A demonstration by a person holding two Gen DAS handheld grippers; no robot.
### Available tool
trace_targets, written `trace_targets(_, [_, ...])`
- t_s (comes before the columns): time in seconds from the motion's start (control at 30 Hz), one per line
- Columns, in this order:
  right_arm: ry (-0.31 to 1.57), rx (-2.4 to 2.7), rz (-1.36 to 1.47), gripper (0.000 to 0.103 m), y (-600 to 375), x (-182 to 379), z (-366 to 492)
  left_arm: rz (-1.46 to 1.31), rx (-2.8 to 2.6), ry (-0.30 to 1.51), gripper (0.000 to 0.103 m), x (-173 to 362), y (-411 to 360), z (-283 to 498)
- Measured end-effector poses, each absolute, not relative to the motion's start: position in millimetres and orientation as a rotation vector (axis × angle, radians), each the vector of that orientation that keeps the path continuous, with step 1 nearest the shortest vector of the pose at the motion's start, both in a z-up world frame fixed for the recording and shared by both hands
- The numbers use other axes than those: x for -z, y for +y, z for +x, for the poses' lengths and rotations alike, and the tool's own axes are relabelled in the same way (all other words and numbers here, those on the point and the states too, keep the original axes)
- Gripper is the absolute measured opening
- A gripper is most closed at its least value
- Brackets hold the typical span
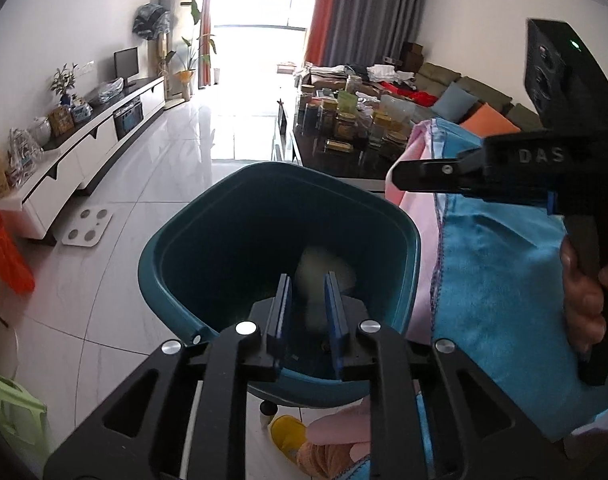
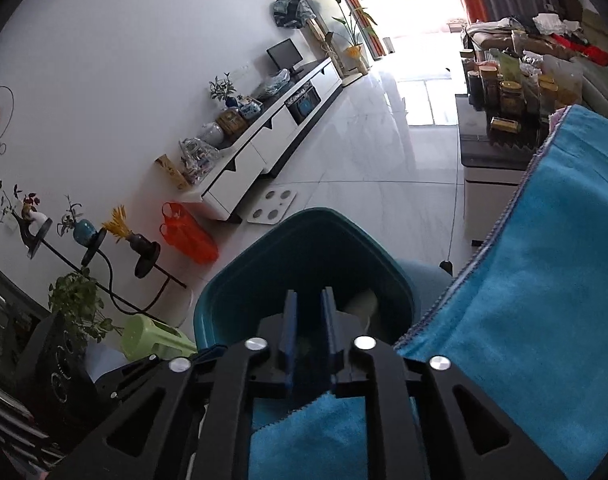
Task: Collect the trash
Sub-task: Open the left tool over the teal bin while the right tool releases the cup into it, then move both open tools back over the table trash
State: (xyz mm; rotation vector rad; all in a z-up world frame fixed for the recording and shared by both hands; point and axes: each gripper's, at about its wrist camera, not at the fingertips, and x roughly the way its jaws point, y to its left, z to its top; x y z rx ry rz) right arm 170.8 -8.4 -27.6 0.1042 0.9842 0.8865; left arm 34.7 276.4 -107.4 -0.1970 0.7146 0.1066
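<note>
Directly beneath the left gripper [image 1: 308, 280] sits the teal bin [image 1: 175, 276], with pale, blurred trash [image 1: 324, 270], perhaps crumpled paper, lying inside. Both grippers' jaws stand slightly parted, gripping nothing. Beside the right gripper [image 2: 310, 296] lies a blue cloth [image 2: 544, 260].

Above the open mouth of the teal bin [image 1: 207, 236] we find clear room, the white floor [image 1: 151, 184] bare to its left, while the blue cloth [image 1: 500, 264] walls off the right and our right gripper [image 1: 400, 174] crosses above the rim.
</note>
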Motion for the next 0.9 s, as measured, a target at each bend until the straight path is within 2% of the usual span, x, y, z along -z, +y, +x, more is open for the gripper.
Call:
trace_targets(0.1, [0.964,-0.895,0.109,0.017,-19.3,21.7,166.3,-0.187,-0.119,0.691,0.028,101.4,273.0,32.3])
trace_targets(0.2, [0.927,-0.914,0.117,0.026,-37.3,10.9,155.8,-0.169,-0.099,0.649,0.035,88.6,262.8,26.0])
trace_targets(0.27, [0.897,-0.922,0.106,0.028,-50.5,1.6,148.5,-0.153,-0.072,0.62,0.041,79.1,253.0,22.1])
trace_targets(0.37, [0.853,-0.924,0.098,0.033,-74.9,-13.1,138.5,-0.137,-0.01,0.584,0.043,65.4,231.2,16.4])
trace_targets(0.57, [0.779,-0.886,0.111,0.034,-136.5,-33.7,120.8,-0.104,0.136,0.559,0.045,52.6,178.5,18.2])
trace_targets(0.9, [0.751,-0.645,0.188,0.037,-262.9,-28.2,104.5,-0.065,0.381,0.584,0.045,52.4,86.3,18.7])
